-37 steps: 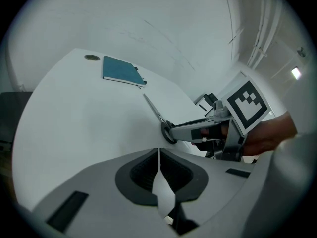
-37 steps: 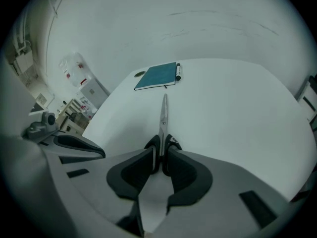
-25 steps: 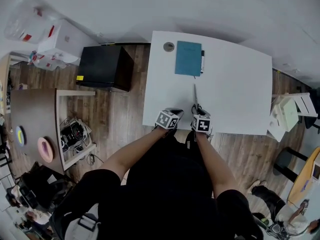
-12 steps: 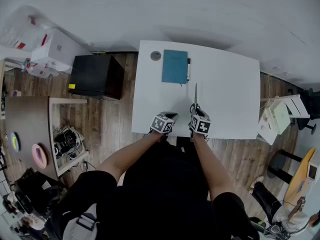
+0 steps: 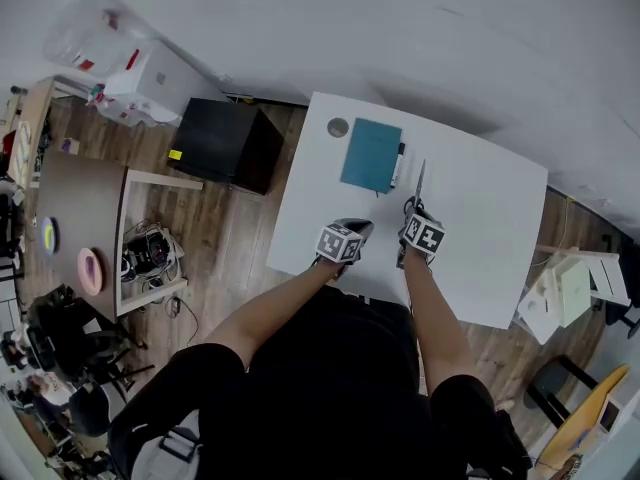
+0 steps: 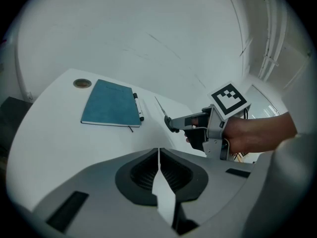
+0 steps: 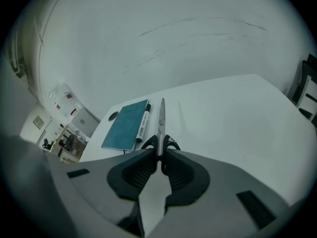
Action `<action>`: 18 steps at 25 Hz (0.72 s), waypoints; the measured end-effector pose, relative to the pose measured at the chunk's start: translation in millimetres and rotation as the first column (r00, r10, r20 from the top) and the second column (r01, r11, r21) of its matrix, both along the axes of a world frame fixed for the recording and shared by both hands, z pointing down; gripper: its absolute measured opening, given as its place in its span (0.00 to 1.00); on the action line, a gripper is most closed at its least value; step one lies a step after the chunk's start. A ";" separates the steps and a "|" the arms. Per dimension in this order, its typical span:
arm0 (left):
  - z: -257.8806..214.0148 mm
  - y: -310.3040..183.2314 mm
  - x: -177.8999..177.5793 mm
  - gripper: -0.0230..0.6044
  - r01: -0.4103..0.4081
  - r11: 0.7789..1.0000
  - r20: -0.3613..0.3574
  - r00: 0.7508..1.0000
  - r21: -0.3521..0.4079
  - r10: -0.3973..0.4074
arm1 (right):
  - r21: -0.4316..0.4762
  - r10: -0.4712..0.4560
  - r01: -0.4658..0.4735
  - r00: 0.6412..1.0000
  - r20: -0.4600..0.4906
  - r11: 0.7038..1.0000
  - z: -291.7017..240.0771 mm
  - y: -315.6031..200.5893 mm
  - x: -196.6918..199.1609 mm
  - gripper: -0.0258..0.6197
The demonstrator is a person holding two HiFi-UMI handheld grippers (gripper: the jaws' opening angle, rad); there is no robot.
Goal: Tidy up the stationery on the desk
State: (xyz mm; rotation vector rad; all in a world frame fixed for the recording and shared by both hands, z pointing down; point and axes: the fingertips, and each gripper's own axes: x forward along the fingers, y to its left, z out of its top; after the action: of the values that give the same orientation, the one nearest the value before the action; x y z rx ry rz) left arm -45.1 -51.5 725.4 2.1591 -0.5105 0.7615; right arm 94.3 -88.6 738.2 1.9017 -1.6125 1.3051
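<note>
Right gripper view: right hand-held gripper (image 7: 159,157) clamped on the black handles of the scissors (image 7: 161,118), blades together and pointing away toward the wall.

- Change: a second ago the scissors lay flat mid-counter, tip well short of the notebook, with the gripper just at the handles. Now they are gripped and carried forward, so the blade runs alongside the pen (image 7: 142,124). A faint shadow right of the blade suggests they are off the surface.
- Meaning: pick-up looks done. Pen and teal notebook (image 7: 126,125) already lie side by side, touching or nearly so. The likely step is to lay the scissors parallel, just right of the pen.
- Left hand-held gripper (image 6: 158,155): jaws together, nothing between them, low at the counter's near edge.

Room, near to far:
- Near edge sits directly under both grippers.
- Counter (image 5: 480,218) is bare and wide to the right of the scissors, so there is plenty of space to set down.
- Leftward the gap to the pen is slim; drift could nudge it.
- Round grommet (image 5: 338,127) sits at the far left corner, beyond the notebook.
- Far edge appears close to the wall.
- Left edge drops to the floor beside a black cabinet (image 5: 222,140).
</note>
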 end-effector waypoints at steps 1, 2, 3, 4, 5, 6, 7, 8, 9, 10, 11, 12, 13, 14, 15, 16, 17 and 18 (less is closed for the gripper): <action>-1.6 -3.0 3.2 0.07 0.015 1.000 -0.003 1.000 -0.005 -0.015 | -0.005 -0.005 0.005 1.000 0.005 1.000 2.9 -6.8 2.8 0.18; -2.2 -5.5 5.8 0.07 0.029 1.000 -0.005 1.000 -0.012 -0.029 | -0.010 -0.009 0.009 1.000 0.012 1.000 6.1 -13.9 4.9 0.18; -1.9 -7.8 8.1 0.07 0.041 0.999 -0.005 0.999 -0.018 -0.041 | -0.014 -0.009 0.010 1.000 0.020 1.000 9.3 -21.9 6.8 0.18; -1.0 -9.7 10.3 0.07 0.047 0.999 -0.002 0.999 -0.021 -0.047 | -0.016 -0.009 0.009 1.000 0.027 1.000 12.5 -30.3 8.5 0.18; 0.5 -10.4 12.5 0.07 0.042 0.999 0.006 0.999 -0.019 -0.042 | -0.019 -0.008 0.008 0.999 0.031 1.000 15.6 -37.9 9.9 0.18; 2.7 -9.8 14.2 0.07 0.027 1.000 0.018 0.999 -0.011 -0.027 | -0.023 -0.007 0.008 0.999 0.034 1.000 18.7 -44.0 10.5 0.18; 5.3 -8.5 15.3 0.07 0.005 1.000 0.033 0.999 -0.001 -0.005 | -0.028 -0.007 0.007 0.999 0.035 1.000 21.5 -48.7 10.4 0.18; 8.2 -7.5 16.0 0.07 -0.016 1.000 0.046 0.999 0.006 0.016 | -0.033 -0.006 0.008 0.999 0.035 0.999 23.9 -52.8 9.5 0.18; 11.0 -7.8 16.1 0.07 -0.030 1.000 0.054 0.998 0.009 0.030 | -0.038 -0.005 0.006 0.999 0.036 0.999 25.6 -56.7 8.4 0.18; 13.5 -9.2 15.5 0.07 -0.036 0.999 0.059 0.998 0.007 0.036 | -0.040 -0.002 0.003 0.999 0.037 0.999 26.7 -60.7 7.1 0.18; 15.5 -11.4 14.5 0.07 -0.036 0.999 0.060 0.998 0.002 0.036 | -0.040 0.005 -0.003 0.999 0.038 0.999 27.2 -64.5 5.9 0.18; 17.1 -13.7 13.4 0.07 -0.035 0.999 0.061 0.997 -0.005 0.035 | -0.040 0.013 -0.012 0.999 0.038 0.999 27.5 -67.8 5.4 0.18; 18.2 -16.1 12.6 0.07 -0.036 0.999 0.063 0.997 -0.010 0.036 | -0.041 0.021 -0.020 0.999 0.034 0.999 27.7 -70.7 5.6 0.18; 19.1 -18.1 12.2 0.07 -0.038 0.999 0.064 0.997 -0.014 0.039 | -0.042 0.025 -0.023 0.999 0.029 0.999 28.3 -73.2 6.2 0.18; 19.9 -19.9 11.9 0.07 -0.043 0.999 0.065 0.997 -0.016 0.043 | -0.043 0.022 -0.021 0.999 0.023 0.999 29.3 -75.2 6.6 0.18; 20.5 -21.5 11.5 0.07 -0.047 0.999 0.065 0.997 -0.017 0.048 | -0.045 0.016 -0.015 1.000 0.017 0.999 30.7 -76.8 6.5 0.18; 21.1 -22.9 10.5 0.07 -0.051 0.999 0.065 0.997 -0.018 0.052 | -0.047 0.008 -0.008 1.000 0.009 0.999 31.8 -77.8 6.2 0.18; 21.8 -24.0 8.9 0.07 -0.054 0.998 0.065 0.996 -0.019 0.055 | -0.048 0.002 -0.002 1.000 0.000 0.999 32.3 -78.5 5.9 0.18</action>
State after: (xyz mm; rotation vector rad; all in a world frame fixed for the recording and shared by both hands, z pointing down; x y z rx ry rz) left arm -36.1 -75.5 747.2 2.1451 -0.4787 0.8663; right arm 100.2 -167.1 770.5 1.8760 -1.5655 1.3319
